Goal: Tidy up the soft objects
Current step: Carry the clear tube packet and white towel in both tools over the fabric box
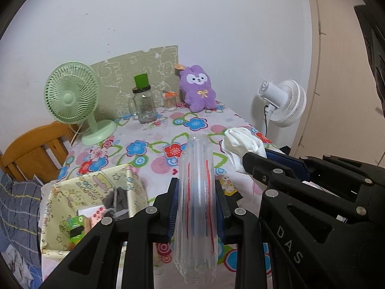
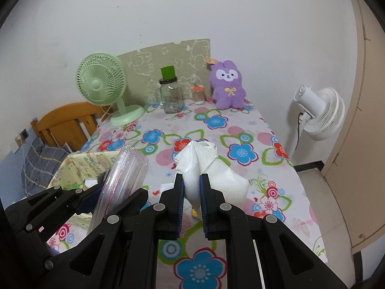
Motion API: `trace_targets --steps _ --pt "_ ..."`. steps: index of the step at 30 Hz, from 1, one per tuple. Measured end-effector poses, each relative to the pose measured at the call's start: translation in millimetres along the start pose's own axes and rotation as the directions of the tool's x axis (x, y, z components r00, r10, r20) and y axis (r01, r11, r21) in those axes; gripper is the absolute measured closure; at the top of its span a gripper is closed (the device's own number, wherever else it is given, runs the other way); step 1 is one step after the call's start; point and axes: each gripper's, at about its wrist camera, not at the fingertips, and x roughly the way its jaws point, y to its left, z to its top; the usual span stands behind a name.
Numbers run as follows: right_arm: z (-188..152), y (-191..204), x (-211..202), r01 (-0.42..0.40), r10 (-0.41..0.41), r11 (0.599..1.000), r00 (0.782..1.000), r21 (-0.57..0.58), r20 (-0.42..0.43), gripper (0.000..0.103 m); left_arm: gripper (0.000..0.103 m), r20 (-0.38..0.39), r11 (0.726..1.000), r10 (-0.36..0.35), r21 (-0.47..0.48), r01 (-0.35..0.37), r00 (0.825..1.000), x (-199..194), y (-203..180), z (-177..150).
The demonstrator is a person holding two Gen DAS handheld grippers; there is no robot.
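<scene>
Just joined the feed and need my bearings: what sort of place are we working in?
Most likely a room in a home: a table under a flowered tablecloth, a purple plush bunny against the wall, a green desk fan, and a wooden chair.

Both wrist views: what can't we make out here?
- Yellow printed fabric bin: contents jumbled, partly hidden behind left gripper; cut off in right view.
- Clear ribbed plastic pack: contents unreadable.
- White crumpled cloth: lower part hidden behind right gripper.
- Glass jar label: too small.
</scene>
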Motion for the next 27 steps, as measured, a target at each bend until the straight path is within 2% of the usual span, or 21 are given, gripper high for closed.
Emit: trace_targets --steps 27 --pt "24 93 30 -0.13 0.126 0.98 0.992 -0.151 -0.03 0.088 0.077 -0.002 0.989 0.132 -0.073 -0.132 0.991 -6 90 -6"
